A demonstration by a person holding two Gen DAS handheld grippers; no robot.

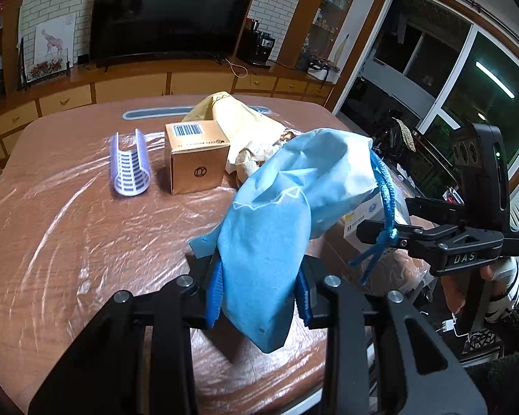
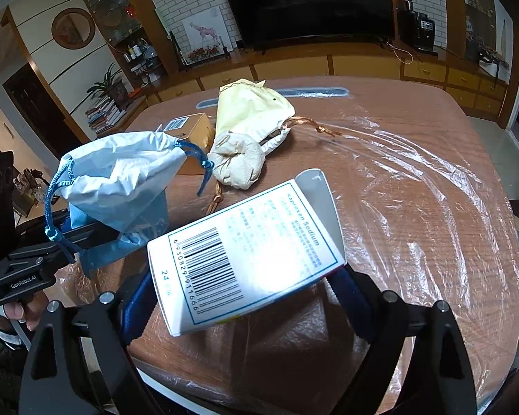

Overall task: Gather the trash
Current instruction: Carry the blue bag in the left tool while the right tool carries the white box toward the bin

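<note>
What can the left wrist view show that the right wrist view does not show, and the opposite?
Only the left wrist view shows the lilac hair roller on the table and the left claw shut on the blue bag.

Only the right wrist view shows the barcode face of the white box held in the right claw, and the crumpled paper ball.

Both show the blue bag, gold carton, cream bag and television.

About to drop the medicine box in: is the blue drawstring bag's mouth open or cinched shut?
Open. In the right wrist view the blue drawstring bag gapes toward the white medicine box, its cord hanging slack.
</note>
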